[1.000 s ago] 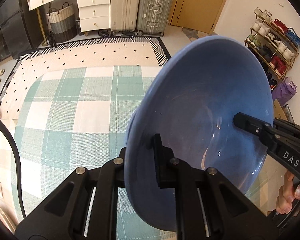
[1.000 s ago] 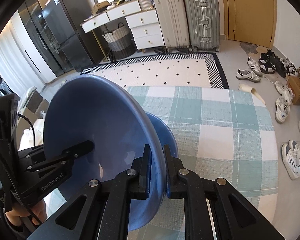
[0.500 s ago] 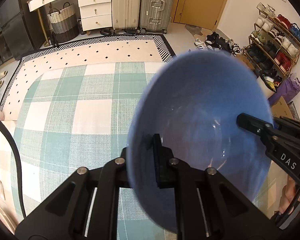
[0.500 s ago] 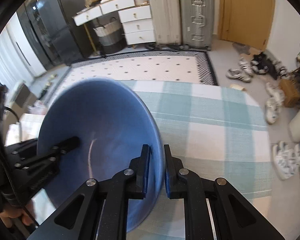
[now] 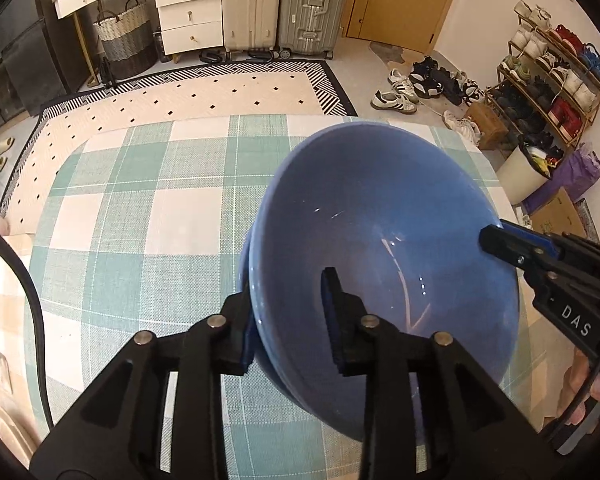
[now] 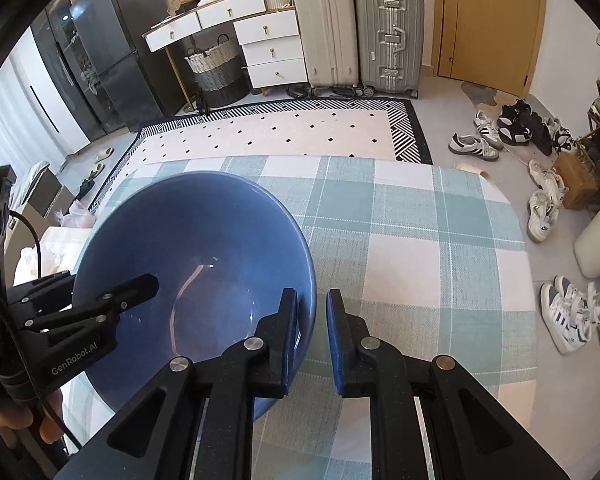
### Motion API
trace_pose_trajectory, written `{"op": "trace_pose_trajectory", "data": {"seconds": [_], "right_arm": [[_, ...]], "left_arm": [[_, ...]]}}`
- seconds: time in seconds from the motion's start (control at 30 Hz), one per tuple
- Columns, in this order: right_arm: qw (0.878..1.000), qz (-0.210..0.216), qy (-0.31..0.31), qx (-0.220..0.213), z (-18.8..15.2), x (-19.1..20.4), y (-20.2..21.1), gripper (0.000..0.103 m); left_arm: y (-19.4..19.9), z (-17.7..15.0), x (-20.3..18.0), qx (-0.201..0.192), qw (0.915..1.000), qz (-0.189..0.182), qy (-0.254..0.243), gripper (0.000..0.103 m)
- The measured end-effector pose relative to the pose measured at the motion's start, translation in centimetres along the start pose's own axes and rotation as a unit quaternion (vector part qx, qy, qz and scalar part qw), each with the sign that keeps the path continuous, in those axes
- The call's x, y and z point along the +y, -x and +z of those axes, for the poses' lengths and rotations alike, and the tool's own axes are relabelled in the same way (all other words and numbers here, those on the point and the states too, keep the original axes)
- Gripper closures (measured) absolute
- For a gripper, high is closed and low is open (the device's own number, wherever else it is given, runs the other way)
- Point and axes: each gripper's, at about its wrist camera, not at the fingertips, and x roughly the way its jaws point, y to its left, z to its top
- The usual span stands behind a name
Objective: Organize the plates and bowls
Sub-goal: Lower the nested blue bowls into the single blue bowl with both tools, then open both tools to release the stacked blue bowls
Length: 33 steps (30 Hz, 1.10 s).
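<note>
On cloth (image 6: 420, 240): bowl (image 6: 196, 264), nested for stacking; left gripper (image 5: 290, 320) just opening, releasing rim; right gripper (image 6: 312, 332) clamps rim.

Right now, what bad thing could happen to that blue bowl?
The jaws of the left gripper have just been opening, the blue bowl rim loose between them. Only the right gripper pinches the rim, so the tilted bowl might slip onto the checked tablecloth. The left inner finger sits inside and could snag it pulling away.
</note>
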Motion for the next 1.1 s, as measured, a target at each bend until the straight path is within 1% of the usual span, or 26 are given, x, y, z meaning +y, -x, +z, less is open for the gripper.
{"op": "trace_pose_trajectory", "data": {"seconds": [0.03,0.13,0.23,0.4,0.47,0.5,0.53,0.57,0.63,0.77,0.83,0.87,0.9,1.03,1.1], "right_arm": [[1.0,0.002,0.0,0.001,-0.1,0.0,0.0,0.089],[1.0,0.007,-0.003,0.003,-0.3,0.1,0.2,0.088],[1.0,0.007,-0.004,0.004,-0.5,0.1,0.2,0.084],[1.0,0.01,-0.005,0.005,-0.8,0.1,0.3,0.083],[1.0,0.011,-0.004,0.004,-0.8,0.2,0.4,0.082],[1.0,0.013,-0.004,0.004,-0.9,0.3,0.4,0.081],[1.0,0.018,-0.004,0.004,-0.9,0.4,0.5,0.078],[1.0,0.025,-0.005,0.001,-0.9,0.5,0.6,0.076],[1.0,0.021,-0.003,0.001,-0.9,0.8,0.7,0.076],[1.0,0.028,-0.001,-0.001,-1.0,1.3,1.0,0.075],[0.999,0.033,-0.001,-0.005,-1.1,1.4,1.3,0.069],[0.999,0.036,0.0,-0.009,-1.1,1.5,1.6,0.062],[0.999,0.039,0.0,-0.013,-1.2,1.6,1.9,0.057],[0.999,0.048,0.0,-0.021,-1.4,2.0,3.1,0.048],[0.998,0.055,-0.003,-0.024,-1.5,2.1,3.6,0.036]], "left_arm": [[0.1,0.1,0.0,0.0,1.0,-0.001,-0.001,0.073],[0.6,0.2,-0.1,-0.001,1.0,-0.01,-0.002,0.058],[1.1,0.3,-0.2,-0.004,0.9999,-0.011,-0.008,0.05],[1.8,0.7,0.6,-0.001,0.9991,-0.037,0.021,0.044],[2.2,0.8,1.0,-0.002,0.9988,-0.04,0.028,0.044],[2.5,0.8,1.1,-0.008,0.9988,-0.039,0.03,0.038],[3.1,0.9,1.3,-0.02,0.9989,-0.028,0.031,0.03],[3.6,1.0,1.5,-0.031,0.9987,-0.025,0.032,0.03],[4.4,1.1,1.9,-0.035,0.9983,-0.029,0.035,0.03],[5.7,1.3,2.6,-0.046,0.9982,-0.02,0.033,0.029],[6.0,1.2,2.9,-0.046,0.9982,-0.017,0.033,0.028],[6.2,1.1,3.0,-0.047,0.9982,-0.018,0.032,0.028],[6.4,1.0,3.1,-0.047,0.9983,-0.018,0.031,0.027],[7.0,0.4,3.4,-0.048,0.9984,-0.016,0.025,0.025],[7.2,0.0,3.5,-0.049,0.9984,-0.016,0.024,0.024]]}}
